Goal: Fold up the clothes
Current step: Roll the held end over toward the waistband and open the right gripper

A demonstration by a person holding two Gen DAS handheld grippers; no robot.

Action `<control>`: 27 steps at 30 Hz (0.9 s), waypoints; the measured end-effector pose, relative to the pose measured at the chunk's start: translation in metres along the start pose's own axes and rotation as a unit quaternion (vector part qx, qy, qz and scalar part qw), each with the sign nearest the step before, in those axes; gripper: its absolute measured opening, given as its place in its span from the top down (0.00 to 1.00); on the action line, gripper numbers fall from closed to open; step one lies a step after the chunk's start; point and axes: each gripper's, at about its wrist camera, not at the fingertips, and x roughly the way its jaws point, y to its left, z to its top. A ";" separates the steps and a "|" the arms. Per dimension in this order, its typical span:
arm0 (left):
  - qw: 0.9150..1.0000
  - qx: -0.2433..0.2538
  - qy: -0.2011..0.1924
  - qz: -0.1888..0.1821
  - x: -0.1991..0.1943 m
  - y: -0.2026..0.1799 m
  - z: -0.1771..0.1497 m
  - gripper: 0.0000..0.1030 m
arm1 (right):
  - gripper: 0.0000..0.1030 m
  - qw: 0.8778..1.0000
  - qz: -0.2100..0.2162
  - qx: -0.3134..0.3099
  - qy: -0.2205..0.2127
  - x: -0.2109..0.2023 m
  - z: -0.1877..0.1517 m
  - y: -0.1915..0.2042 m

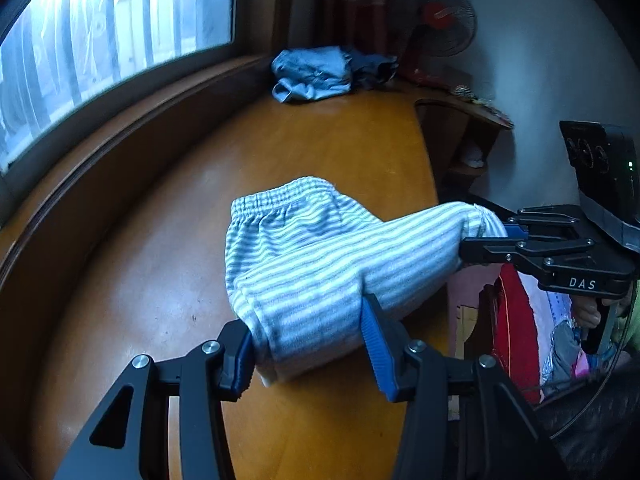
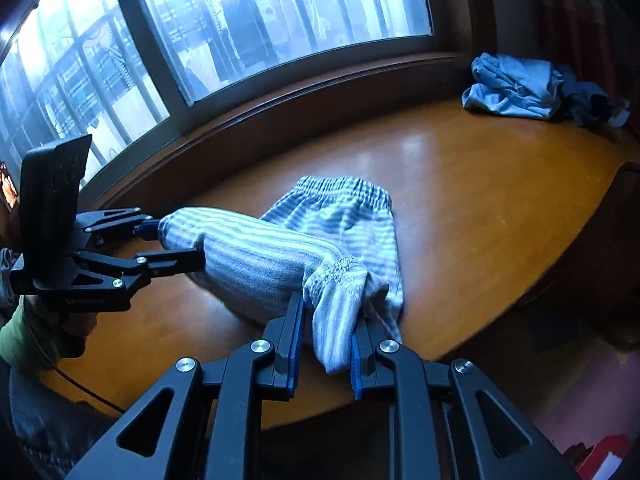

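Note:
Small blue-and-white striped pants (image 1: pixel 304 256) lie on an orange-brown wooden table (image 1: pixel 320 140), waistband (image 1: pixel 280 196) flat at the far end and both legs lifted toward me. My left gripper (image 1: pixel 310 356) is shut on one leg's end, with cloth filling the gap between its blue pads. My right gripper (image 1: pixel 486 238) pinches the other leg's gathered cuff out past the table's right edge. In the right wrist view the pants (image 2: pixel 344 216) trail from the right gripper (image 2: pixel 326 356), where the cuff hangs between the pads, and the left gripper (image 2: pixel 172 244) clamps the other leg at left.
A loose pile of blue clothes (image 1: pixel 316 74) (image 2: pixel 516 88) sits at the table's far corner by a standing fan (image 1: pixel 436 16). A window (image 2: pixel 240 20) with a raised wooden sill runs along the far side. A person's hand (image 1: pixel 588 312) and green sleeve (image 2: pixel 20 344) hold the grippers.

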 end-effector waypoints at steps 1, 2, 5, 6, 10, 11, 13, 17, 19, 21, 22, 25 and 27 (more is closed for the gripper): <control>1.000 -0.003 0.001 0.001 0.002 0.004 0.004 0.56 | 0.81 1.000 0.003 -0.004 0.002 0.002 0.006 -0.002; 1.000 -0.007 0.004 0.001 0.005 0.008 0.008 0.56 | 0.81 1.000 0.007 -0.007 0.005 0.006 0.013 -0.006; 0.999 -0.031 0.015 -0.002 0.019 0.025 0.023 0.56 | 0.80 1.000 0.019 -0.012 0.014 0.022 0.034 -0.019; 0.999 -0.041 0.020 -0.002 0.025 0.032 0.028 0.56 | 0.80 0.999 0.024 -0.008 0.020 0.030 0.042 -0.025; 0.997 -0.074 0.035 0.012 0.054 0.058 0.051 0.55 | 0.78 0.998 0.040 0.017 0.035 0.063 0.075 -0.053; 0.996 -0.082 0.037 0.016 0.061 0.063 0.056 0.54 | 0.78 0.998 0.043 0.024 0.036 0.071 0.084 -0.060; 0.994 -0.096 0.040 0.027 0.075 0.074 0.066 0.54 | 0.78 0.998 0.047 0.033 0.037 0.087 0.098 -0.074; 0.991 -0.115 0.045 0.051 0.101 0.090 0.077 0.54 | 0.72 0.997 0.052 0.031 0.041 0.113 0.111 -0.089; 0.989 -0.129 0.046 0.051 0.109 0.096 0.078 0.54 | 0.70 0.996 0.060 0.043 0.042 0.122 0.111 -0.099; 0.988 -0.140 0.043 0.051 0.111 0.101 0.079 0.49 | 0.69 0.993 0.079 0.072 0.041 0.122 0.108 -0.110; 0.987 -0.143 0.042 0.053 0.110 0.101 0.078 0.48 | 0.69 0.992 0.087 0.083 0.036 0.120 0.108 -0.114; 0.986 -0.151 0.042 0.059 0.108 0.102 0.076 0.45 | 0.62 0.986 0.112 0.126 0.006 0.098 0.098 -0.126; 0.985 -0.157 0.040 0.064 0.105 0.100 0.074 0.45 | 0.51 0.983 0.121 0.140 -0.003 0.090 0.091 -0.129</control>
